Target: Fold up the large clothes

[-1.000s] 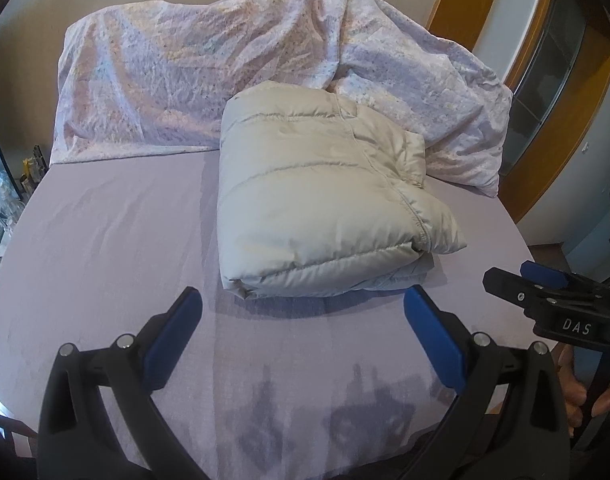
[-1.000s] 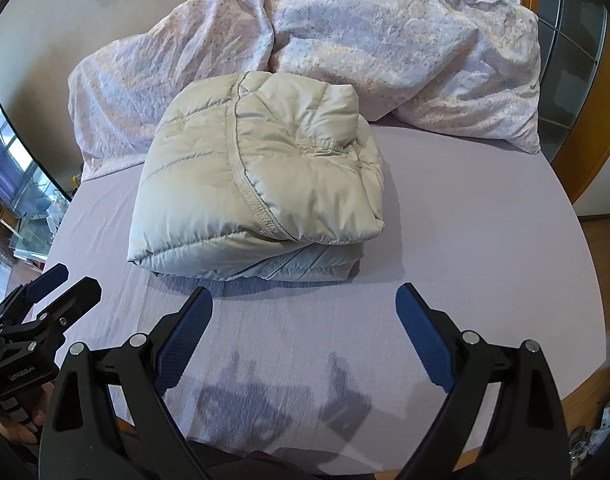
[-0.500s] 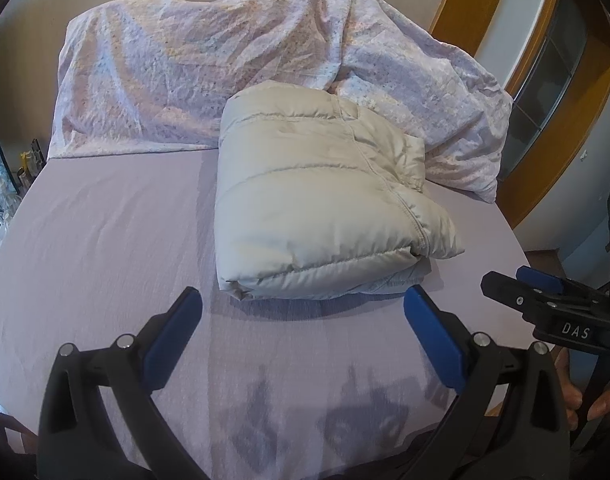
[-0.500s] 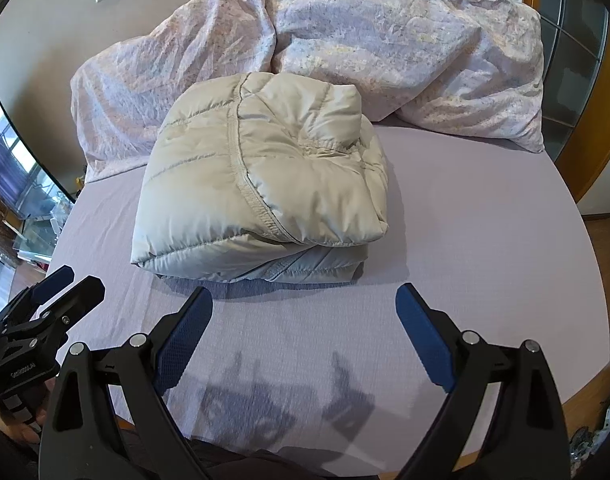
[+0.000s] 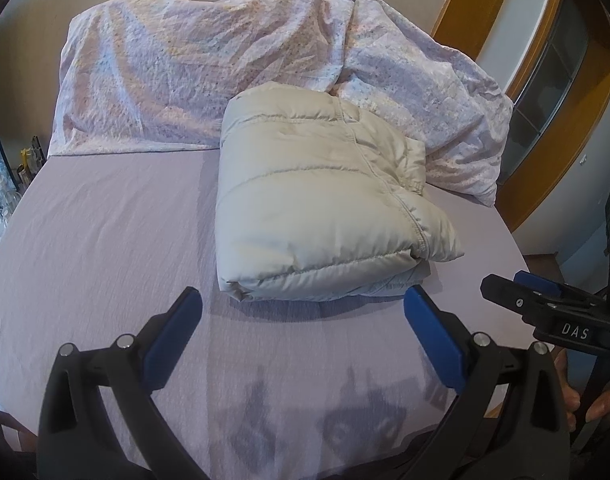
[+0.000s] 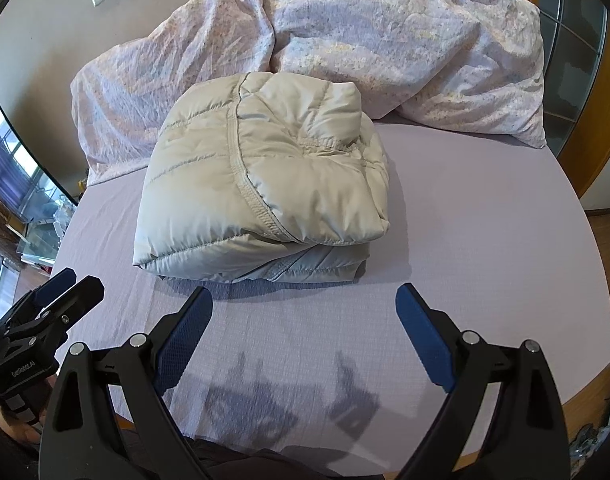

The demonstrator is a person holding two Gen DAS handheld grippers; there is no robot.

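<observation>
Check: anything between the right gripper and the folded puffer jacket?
Nothing: only bare lilac bedsheet lies between the open right gripper and the puffer jacket, per right wrist view.

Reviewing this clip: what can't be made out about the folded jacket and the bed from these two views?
- Puffer jacket: sleeves and zipper tucked inside the folds, both views.
- Bed sheet behind the jacket: hidden by its bulk.
- Crumpled duvet: whatever lies beneath it.
- Bed's near edge: blocked by left gripper, right gripper.
</observation>
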